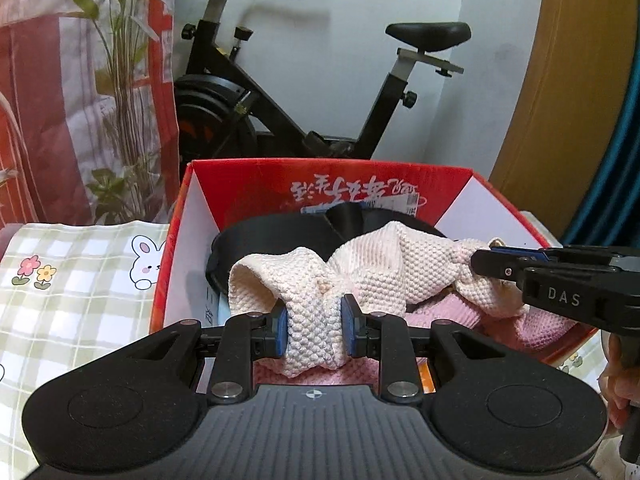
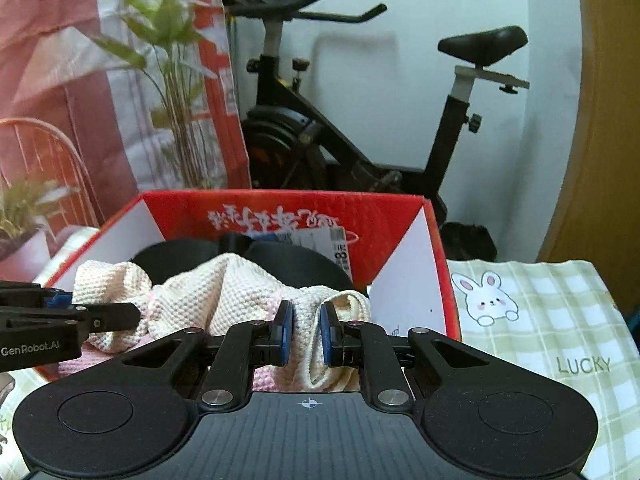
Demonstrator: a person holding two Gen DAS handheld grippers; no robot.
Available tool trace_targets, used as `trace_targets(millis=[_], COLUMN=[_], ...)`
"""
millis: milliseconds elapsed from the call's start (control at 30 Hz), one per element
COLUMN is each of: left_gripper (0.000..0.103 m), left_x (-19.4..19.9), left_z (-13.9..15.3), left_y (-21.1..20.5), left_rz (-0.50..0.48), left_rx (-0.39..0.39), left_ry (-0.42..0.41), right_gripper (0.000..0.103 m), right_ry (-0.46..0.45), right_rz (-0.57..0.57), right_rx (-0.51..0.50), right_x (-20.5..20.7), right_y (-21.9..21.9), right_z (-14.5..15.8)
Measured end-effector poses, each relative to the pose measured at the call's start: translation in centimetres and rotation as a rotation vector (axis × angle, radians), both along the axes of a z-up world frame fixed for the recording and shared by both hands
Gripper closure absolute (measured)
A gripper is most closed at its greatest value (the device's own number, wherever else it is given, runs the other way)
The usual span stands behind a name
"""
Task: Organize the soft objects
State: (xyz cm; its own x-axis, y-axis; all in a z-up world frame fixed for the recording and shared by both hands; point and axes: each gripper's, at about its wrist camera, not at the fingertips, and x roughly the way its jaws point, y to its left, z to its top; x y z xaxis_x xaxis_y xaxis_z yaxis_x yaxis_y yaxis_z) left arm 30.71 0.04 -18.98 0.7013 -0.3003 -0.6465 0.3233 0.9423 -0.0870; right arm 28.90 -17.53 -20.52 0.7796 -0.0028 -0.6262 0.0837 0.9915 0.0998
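Observation:
A cream knitted cloth hangs stretched over a red cardboard box. My left gripper is shut on its near left fold. My right gripper is shut on its right end; it enters the left wrist view from the right. My left gripper shows at the left of the right wrist view. The cloth sags between them over the box. A pink knitted item and a black item lie inside the box.
The box stands on a green checked cloth with rabbit prints, which also shows in the right wrist view. A black exercise bike stands behind the box. A plant and a red-and-white bag are at the left.

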Motion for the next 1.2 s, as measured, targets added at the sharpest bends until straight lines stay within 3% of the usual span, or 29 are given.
trace_targets(millis=[133,167,300,367,400,433,633,833,1033,1200], left_gripper=[0.071,0.065,0.022,0.009,0.004,0.003,0.0,0.0,0.0,0.0], left_x=[-0.3,-0.4,-0.9,-1.5,-1.9,-2.4,-4.7,-7.9,-10.7,-13.7], left_z=[0.1,0.3,0.9,1.4,1.7,2.2,4.4,6.9,9.5,11.7], left_y=[0.1,0.2,0.5,0.5,0.4,0.5,0.2,0.5,1.2,1.4], left_rz=[-0.015,-0.02,-0.029,-0.029,-0.027,-0.024,0.031,0.075,0.058,0.082], left_rx=[0.008,0.008,-0.011,-0.01,-0.007,-0.005,0.033,0.072,0.031,0.038], left_ry=[-0.001,-0.006,-0.021,-0.049,-0.064,-0.08,-0.133,-0.218,-0.249,-0.333], right_gripper=[0.084,0.082,0.071,0.059,0.047,0.037,0.001,0.0,0.0,0.0], right_ry=[0.002,-0.005,-0.053,-0.081,-0.096,-0.109,-0.169,-0.191,-0.235,-0.223], right_rz=[0.005,0.011,0.016,0.027,0.031,0.034,0.006,0.0,-0.02,-0.06], right_rx=[-0.012,-0.011,-0.009,-0.012,-0.015,-0.019,-0.037,-0.027,0.032,0.027], right_x=[-0.2,-0.4,-1.3,-2.1,-2.5,-2.9,-5.1,-7.2,-10.0,-12.3], right_y=[0.3,0.2,-0.3,-0.2,-0.2,-0.3,-0.1,0.5,0.5,0.5], right_z=[-0.3,-0.2,0.8,1.4,1.8,2.1,4.2,6.4,8.8,11.1])
